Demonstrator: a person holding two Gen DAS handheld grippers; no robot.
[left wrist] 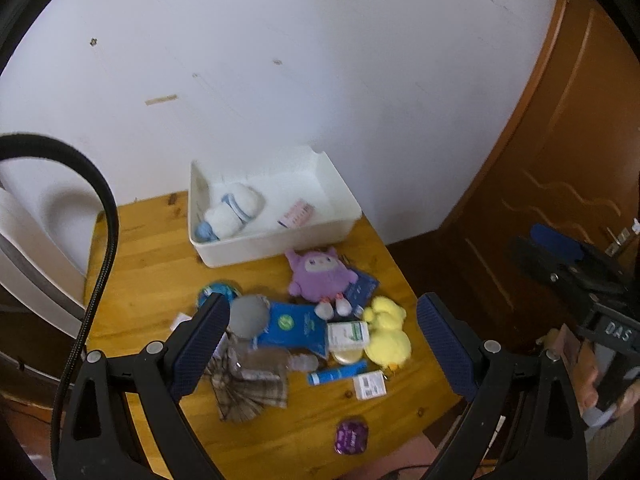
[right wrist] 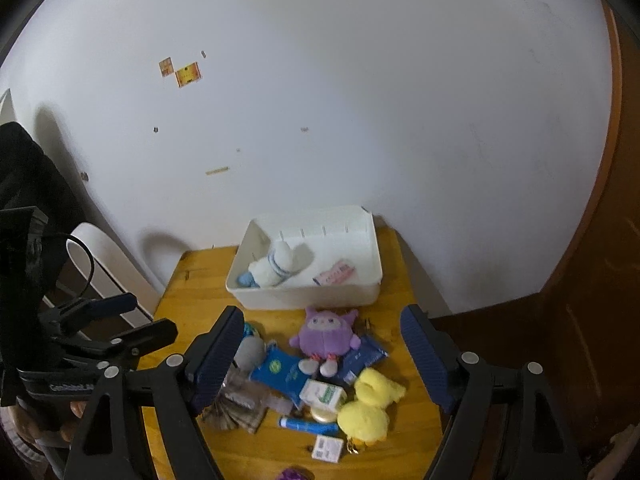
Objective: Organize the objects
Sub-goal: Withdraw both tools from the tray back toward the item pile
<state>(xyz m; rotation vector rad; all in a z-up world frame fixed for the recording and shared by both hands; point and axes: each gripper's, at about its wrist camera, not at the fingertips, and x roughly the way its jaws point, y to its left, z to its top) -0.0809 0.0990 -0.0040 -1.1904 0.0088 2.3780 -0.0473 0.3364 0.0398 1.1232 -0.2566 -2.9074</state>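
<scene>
Only the left wrist view takes in the whole purple foil packet (left wrist: 351, 436) near the desk's (left wrist: 160, 264) front edge, the black ribbed cable (left wrist: 105, 248) arching at the left, and the brown wooden door (left wrist: 560, 160) to the right; the right wrist view clips that packet at its lower edge but shows more of the white wall (right wrist: 360, 100) with its two small orange stickers (right wrist: 188, 74). Each view also catches the other tool at its side: the right tool (right wrist: 322, 358) hangs over the pile with its blue-padded fingers spread wide and nothing between them, and the left tool (left wrist: 322, 344) is likewise spread and empty. The letters "DAS" can be read on the right tool's body in the left view; the print on the small boxes is too blurred to read. The white bin (left wrist: 340, 204) stands at the back of the desk against the wall, holding a white and blue plush (left wrist: 236, 210) and a pink packet (left wrist: 297, 215). In front of it lie a purple plush (left wrist: 322, 276), a yellow duck plush (left wrist: 387, 334), a blue pouch (left wrist: 292, 326), a green and white box (left wrist: 347, 334), a blue tube (left wrist: 337, 373), a small white labelled box (left wrist: 370, 385) and a plaid-dressed doll (left wrist: 248, 376), partly hidden by the left finger.
</scene>
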